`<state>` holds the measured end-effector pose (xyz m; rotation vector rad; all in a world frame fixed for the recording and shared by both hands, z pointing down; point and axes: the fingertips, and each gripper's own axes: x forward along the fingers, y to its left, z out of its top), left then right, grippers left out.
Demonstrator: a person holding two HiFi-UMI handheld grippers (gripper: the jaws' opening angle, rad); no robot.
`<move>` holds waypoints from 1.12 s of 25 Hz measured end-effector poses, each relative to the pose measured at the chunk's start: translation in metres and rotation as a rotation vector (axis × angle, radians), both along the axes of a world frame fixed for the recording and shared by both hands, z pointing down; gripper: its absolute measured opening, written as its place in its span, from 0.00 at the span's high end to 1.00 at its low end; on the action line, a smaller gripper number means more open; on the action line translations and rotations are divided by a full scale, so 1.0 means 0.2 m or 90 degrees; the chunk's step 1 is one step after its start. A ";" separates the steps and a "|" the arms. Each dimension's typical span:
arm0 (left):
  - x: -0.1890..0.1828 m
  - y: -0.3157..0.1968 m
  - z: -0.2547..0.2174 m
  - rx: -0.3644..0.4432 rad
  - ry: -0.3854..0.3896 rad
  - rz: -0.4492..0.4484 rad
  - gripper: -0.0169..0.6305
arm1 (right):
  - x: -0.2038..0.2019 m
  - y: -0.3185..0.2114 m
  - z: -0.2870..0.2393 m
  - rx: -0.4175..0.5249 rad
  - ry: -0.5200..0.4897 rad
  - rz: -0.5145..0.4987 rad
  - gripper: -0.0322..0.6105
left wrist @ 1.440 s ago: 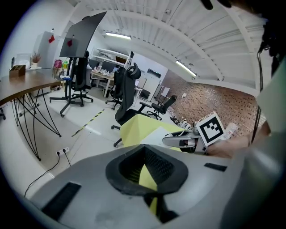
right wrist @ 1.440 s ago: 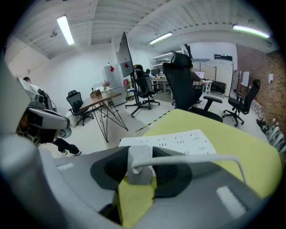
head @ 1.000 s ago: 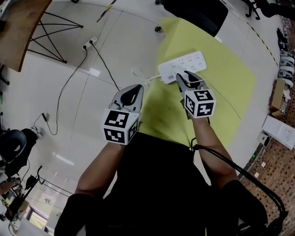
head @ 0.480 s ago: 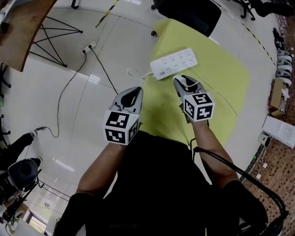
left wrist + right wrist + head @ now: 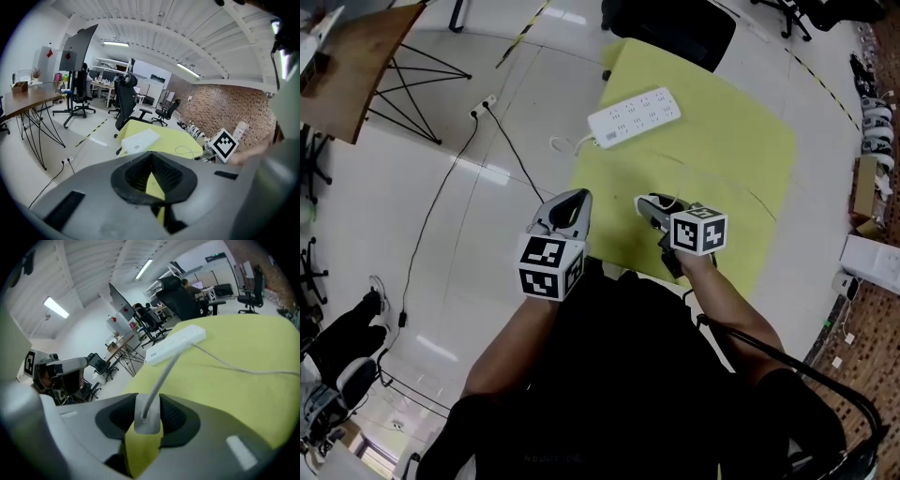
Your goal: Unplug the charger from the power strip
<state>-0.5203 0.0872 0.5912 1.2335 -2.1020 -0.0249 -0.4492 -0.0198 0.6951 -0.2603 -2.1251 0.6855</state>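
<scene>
A white power strip (image 5: 634, 116) lies on the far left part of the yellow table (image 5: 727, 141); it also shows in the right gripper view as a power strip (image 5: 176, 346). My right gripper (image 5: 649, 206) is well back from it, near the table's front edge, shut on the white charger (image 5: 146, 420). The charger's thin cable (image 5: 164, 373) runs out between the jaws toward the strip. My left gripper (image 5: 578, 197) hovers by the table's left front corner, its jaws together with nothing between them. From the left gripper view the power strip (image 5: 139, 140) lies ahead.
A black office chair (image 5: 670, 23) stands behind the table. A wooden desk with black legs (image 5: 356, 66) is at the far left. A floor socket with a black cable (image 5: 483, 101) lies on the white floor. White boxes (image 5: 872, 262) sit at the right.
My right gripper, which was at the power strip, has drawn back toward me with the charger and rolled. The left gripper has also pulled back.
</scene>
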 end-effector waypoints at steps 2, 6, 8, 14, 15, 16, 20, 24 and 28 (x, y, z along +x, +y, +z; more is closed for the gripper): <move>0.05 0.00 -0.01 -0.001 -0.002 -0.005 0.97 | 0.11 0.03 0.04 -0.018 0.018 -0.016 0.74; 0.14 -0.04 -0.05 -0.008 -0.013 0.005 0.97 | 0.26 0.04 0.12 -0.058 0.050 -0.019 0.74; 0.17 -0.06 -0.07 -0.007 -0.018 0.010 0.97 | 0.26 0.03 0.14 -0.101 0.055 0.007 0.74; 0.21 -0.11 -0.11 0.006 -0.016 0.008 0.97 | 0.26 -0.06 0.13 -0.158 0.053 0.055 0.53; 0.20 -0.12 -0.13 0.009 -0.020 0.006 0.97 | 0.26 -0.08 0.12 -0.150 0.053 0.056 0.51; 0.20 -0.12 -0.15 0.012 -0.025 0.005 0.97 | 0.26 -0.10 0.11 -0.136 0.051 0.056 0.50; 0.19 -0.12 -0.21 0.016 -0.044 -0.001 0.97 | 0.31 -0.19 0.09 -0.060 0.052 0.045 0.41; 0.25 -0.13 -0.24 0.016 -0.051 -0.006 0.97 | 0.40 -0.28 0.05 -0.015 0.059 0.036 0.37; 0.31 -0.09 -0.27 0.013 -0.062 -0.028 0.97 | 0.51 -0.35 -0.03 0.016 0.041 0.030 0.37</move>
